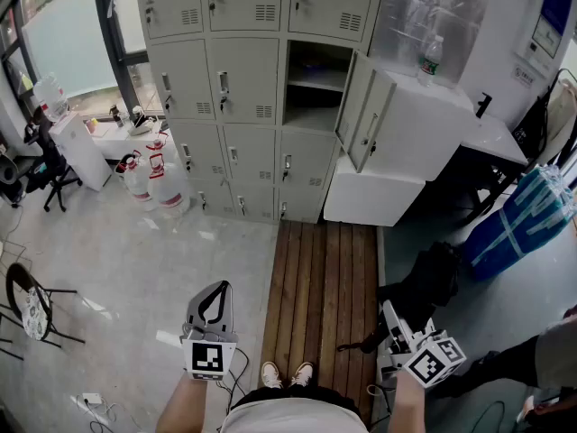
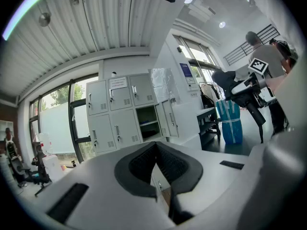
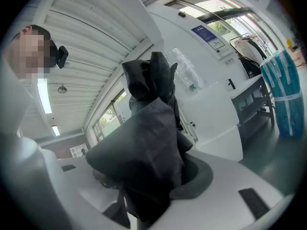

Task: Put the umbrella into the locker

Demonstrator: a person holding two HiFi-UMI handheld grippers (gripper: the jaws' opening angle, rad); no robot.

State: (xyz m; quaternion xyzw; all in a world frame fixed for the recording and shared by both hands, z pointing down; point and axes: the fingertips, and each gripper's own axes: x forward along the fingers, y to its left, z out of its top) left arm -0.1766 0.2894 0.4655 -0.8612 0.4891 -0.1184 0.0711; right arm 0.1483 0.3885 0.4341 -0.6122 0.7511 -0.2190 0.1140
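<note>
The right gripper (image 1: 395,321) is clamped around the folded black umbrella (image 3: 148,128), holding it low by the wooden floor strip (image 1: 315,278), well apart from the open locker compartment (image 1: 315,84). The left gripper (image 1: 216,291) has its jaws pressed together, with nothing between them.

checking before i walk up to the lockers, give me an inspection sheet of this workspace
surface: grey floor, wooden strip leading to the lockers
job's things: black umbrella, folded, between the right gripper's jaws; one locker open, its door standing to its right
clutter: water jugs, chair, blue wrapped bundle
grippers: left gripper shut, empty; right gripper shut on the umbrella
cables: power strip with cable on the floor, lower left
surroundings: window, white cabinet with a bottle on top
</note>
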